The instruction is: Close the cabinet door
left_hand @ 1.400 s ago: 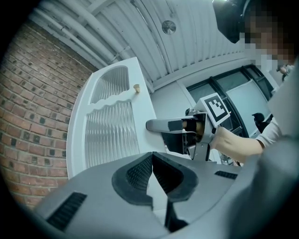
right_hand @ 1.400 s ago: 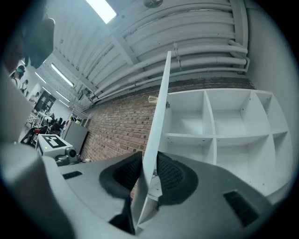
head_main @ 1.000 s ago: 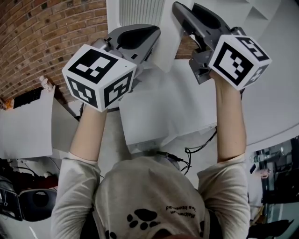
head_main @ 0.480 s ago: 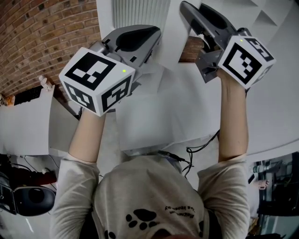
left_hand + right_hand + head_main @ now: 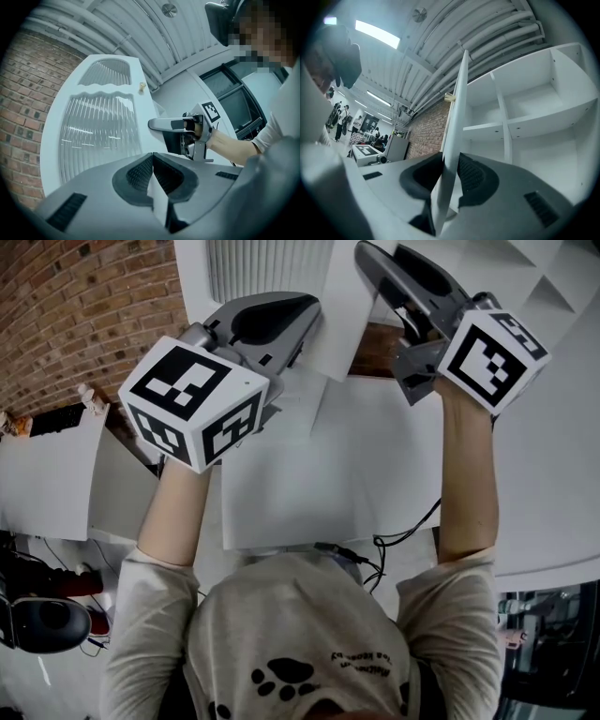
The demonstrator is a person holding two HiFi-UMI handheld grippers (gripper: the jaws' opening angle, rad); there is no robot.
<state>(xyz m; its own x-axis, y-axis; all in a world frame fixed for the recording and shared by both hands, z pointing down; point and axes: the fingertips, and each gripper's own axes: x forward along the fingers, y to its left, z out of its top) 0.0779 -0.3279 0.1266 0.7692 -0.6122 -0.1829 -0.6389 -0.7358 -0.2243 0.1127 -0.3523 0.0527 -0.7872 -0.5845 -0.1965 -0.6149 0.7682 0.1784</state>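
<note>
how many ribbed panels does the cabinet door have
2. A small arched panel at the door's top, and a tall panel below it. The left gripper hides the door's lower part, so another could be hidden.

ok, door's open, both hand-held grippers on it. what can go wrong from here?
1. The right hand-held gripper is clamped over the cabinet door at its edge by the knob, with one jaw on the side of the shelves; it may get pinched against them at closing.
2. The left hand-held gripper seems to bite a thin door edge; uneven pushes could twist the door or slip off.
</note>
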